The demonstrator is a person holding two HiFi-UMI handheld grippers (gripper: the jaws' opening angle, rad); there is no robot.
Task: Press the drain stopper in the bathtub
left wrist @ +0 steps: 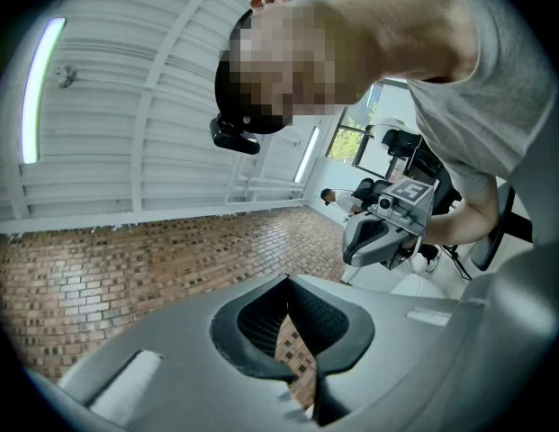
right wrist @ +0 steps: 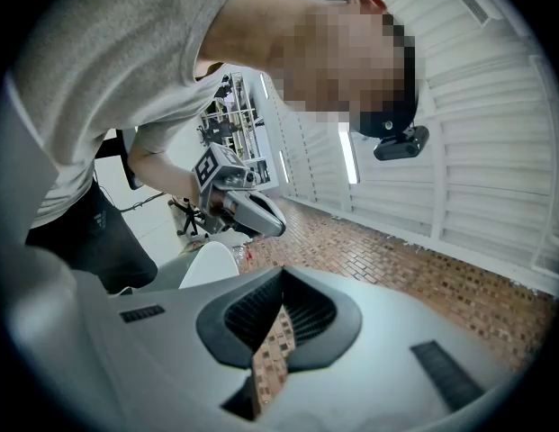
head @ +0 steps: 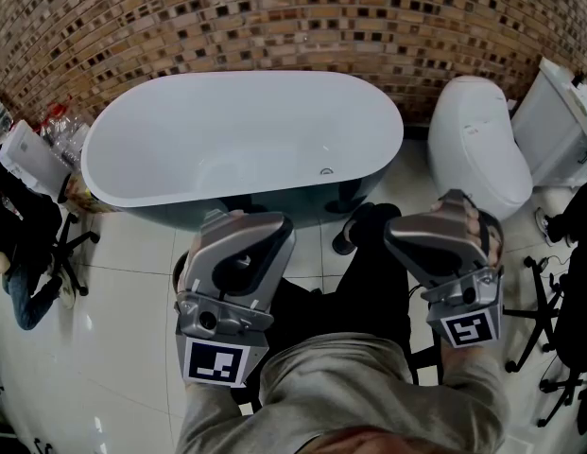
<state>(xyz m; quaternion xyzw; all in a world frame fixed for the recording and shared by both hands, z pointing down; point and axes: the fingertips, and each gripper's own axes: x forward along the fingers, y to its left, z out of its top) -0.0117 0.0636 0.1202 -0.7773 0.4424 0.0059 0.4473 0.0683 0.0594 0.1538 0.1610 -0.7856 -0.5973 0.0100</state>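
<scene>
Standing beside bathtub [head: 246, 130], toilet [head: 477, 149], brick wall [head: 274, 17] behind

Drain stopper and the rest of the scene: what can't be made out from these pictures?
- Drain stopper: a speck on the bathtub floor in the head view, too small to tell raised or pressed.
- Both gripper views: aimed at the brick wall and ceiling; neither shows the stopper.
- Left gripper and right gripper: head view, their own housings hide the fingertips.

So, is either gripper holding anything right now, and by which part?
Nothing is held. The left gripper and the right gripper are both shut and empty.
</scene>
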